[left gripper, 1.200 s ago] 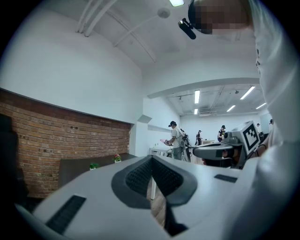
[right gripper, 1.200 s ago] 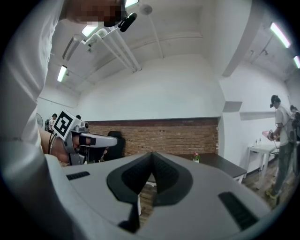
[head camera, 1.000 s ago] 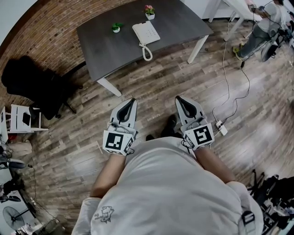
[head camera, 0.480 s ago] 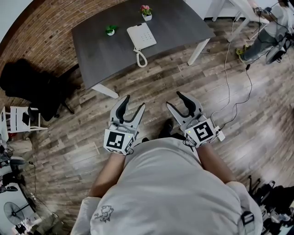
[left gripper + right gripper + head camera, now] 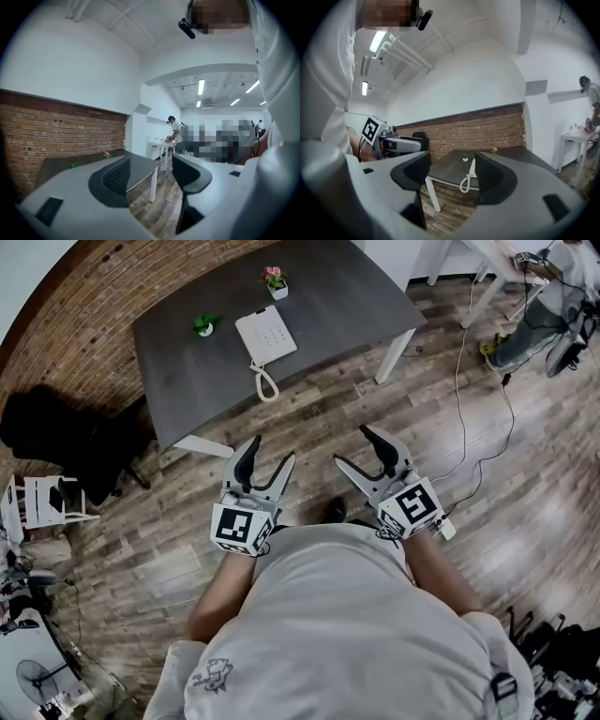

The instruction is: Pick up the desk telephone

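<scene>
White plastic, by the look of it: the desk telephone (image 5: 265, 335) lies flat on the dark grey desk (image 5: 342, 296), upper centre-left of the head view. Its coiled cord (image 5: 265, 383) loops over the desk's near edge. A small green potted plant (image 5: 204, 325) and a pink-flowered pot (image 5: 274, 278) stand just beyond it.

Left gripper (image 5: 271, 452) and right gripper (image 5: 352, 446) sit mid-frame over the wooden floor, well apart from the desk. Both have jaws spread wide with nothing between them. The right gripper view frames the telephone and its hanging cord in the gap between its jaws; the left gripper view shows only the desk's corner and leg.

Handling, as a judgement:
- Rigid shell, probably light, smooth enough to slip under a shallow pinch.
- The handset can't be told apart from the base at this size. If it rests loose in a cradle, tilting could shed it.
- The cord will drag and may snag on the edge.
- Best hold looks to be across the body's two long sides, kept level.
</scene>
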